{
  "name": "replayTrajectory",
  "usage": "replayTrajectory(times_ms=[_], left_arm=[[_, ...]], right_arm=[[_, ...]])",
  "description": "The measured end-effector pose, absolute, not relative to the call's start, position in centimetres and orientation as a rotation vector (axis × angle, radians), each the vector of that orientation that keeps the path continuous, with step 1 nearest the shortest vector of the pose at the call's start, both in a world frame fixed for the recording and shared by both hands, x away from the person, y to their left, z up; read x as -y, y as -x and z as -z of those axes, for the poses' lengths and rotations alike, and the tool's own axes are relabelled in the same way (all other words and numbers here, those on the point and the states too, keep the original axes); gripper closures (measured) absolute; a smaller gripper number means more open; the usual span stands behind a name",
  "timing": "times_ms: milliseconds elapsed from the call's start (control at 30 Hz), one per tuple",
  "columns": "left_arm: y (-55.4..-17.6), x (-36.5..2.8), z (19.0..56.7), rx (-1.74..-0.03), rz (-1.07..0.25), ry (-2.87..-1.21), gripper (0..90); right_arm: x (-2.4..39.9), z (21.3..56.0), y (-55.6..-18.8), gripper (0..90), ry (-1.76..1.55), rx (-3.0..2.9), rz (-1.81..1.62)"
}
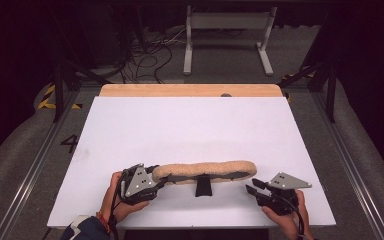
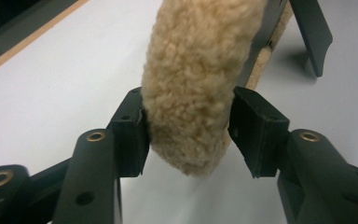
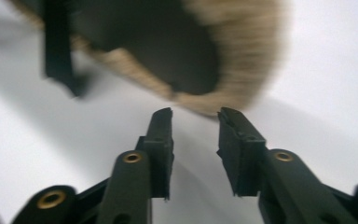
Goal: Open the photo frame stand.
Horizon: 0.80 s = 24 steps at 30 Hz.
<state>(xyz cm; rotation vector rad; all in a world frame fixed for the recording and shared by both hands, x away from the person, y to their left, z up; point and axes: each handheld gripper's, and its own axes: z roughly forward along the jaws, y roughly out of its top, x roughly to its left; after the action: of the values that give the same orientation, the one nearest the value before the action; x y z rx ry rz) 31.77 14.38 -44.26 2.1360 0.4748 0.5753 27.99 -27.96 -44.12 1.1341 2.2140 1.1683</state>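
Basically, the fleecy pad (image 1: 207, 170) sat across the near middle of the white worktop (image 1: 190, 125), propped on its black stand (image 1: 203, 187), long axis running left to right.

Left tongs (image 1: 156, 176) held its left end: in the left gripper view the fleece (image 2: 191, 84) filled the gap and one pad (image 2: 130, 133) pressed into the pile, while the other looked to be just touching. Grip looked soft, on fluff rather than the hard backing.

Right tongs (image 1: 252, 191) were spread with nothing between them, just off the pad's right end (image 3: 233, 60), not touching.

Risks as I judged them:
- One-ended hold on a long piece. Any lift or twist from the left could have levered the free end down or tipped it off the stand.
- Pile compresses, so the left tongs could have slid off if pulled.
- Right gripper view was blurred, suggesting motion. If the right tongs had swung back in fast they could have knocked the end sideways and dragged the stand along the worktop.
- A regrip on the right might have caught only fleece, not the backing.
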Motion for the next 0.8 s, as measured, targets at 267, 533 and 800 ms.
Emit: replayTrajectory(times_ms=[267, 533, 800], left_arm=[[-32.6, -14.4, 44.8, -0.487, -0.489, -2.144, 35.8], [-33.1, -13.7, 45.4, -0.481, -0.477, -2.185, 37.0], [-33.3, -13.2, 45.8, -0.452, -0.511, -2.217, 49.6]], right_arm=[[28.9, 43.4, -28.9, 45.9, -1.133, -2.131, -1.23], [28.5, 43.3, -29.5, 43.0, -1.113, -2.141, -1.251], [27.8, 44.0, -30.4, 50.5, -1.095, -2.138, -1.271]])
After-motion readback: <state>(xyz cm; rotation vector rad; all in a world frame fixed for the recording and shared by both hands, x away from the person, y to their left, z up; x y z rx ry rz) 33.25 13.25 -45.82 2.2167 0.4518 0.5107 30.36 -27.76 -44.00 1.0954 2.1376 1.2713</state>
